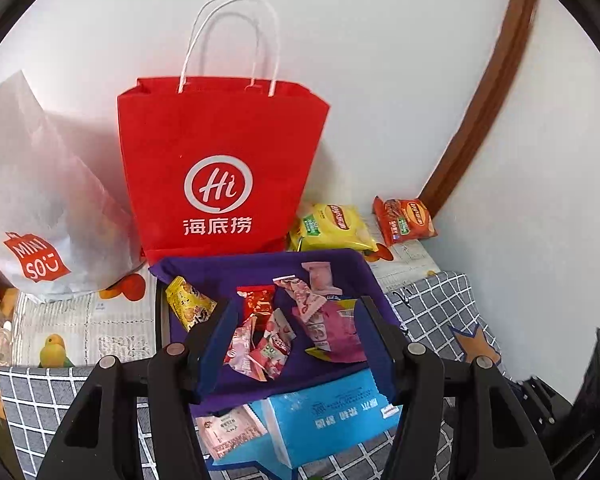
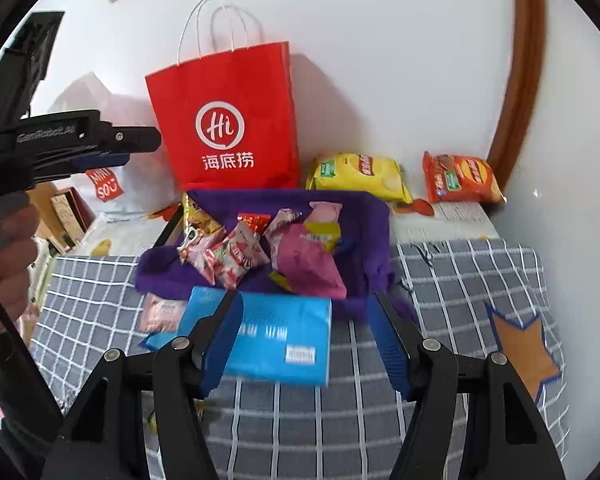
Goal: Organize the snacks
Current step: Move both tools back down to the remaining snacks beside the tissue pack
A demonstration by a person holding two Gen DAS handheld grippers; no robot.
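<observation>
Both tongs gape empty over crinkly snack packets heaped in a soft purple tray.

The left tongs (image 1: 296, 336) hang wide above the purple tray (image 1: 228, 276); the right tongs (image 2: 308, 340) spread over a glossy blue packet (image 2: 268, 336) lying flat just before it on the checked cloth (image 2: 460, 280). The yellow chip bag (image 2: 360, 176) and orange chip bag (image 2: 460, 180) rest by the wall, beside the stiff red paper bag (image 1: 220, 168). A pink packet (image 1: 232, 428) is half hidden.

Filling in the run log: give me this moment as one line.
left gripper: open, empty | right gripper: open, empty | purple tray: holds small snacks | blue pack: outside tray
</observation>
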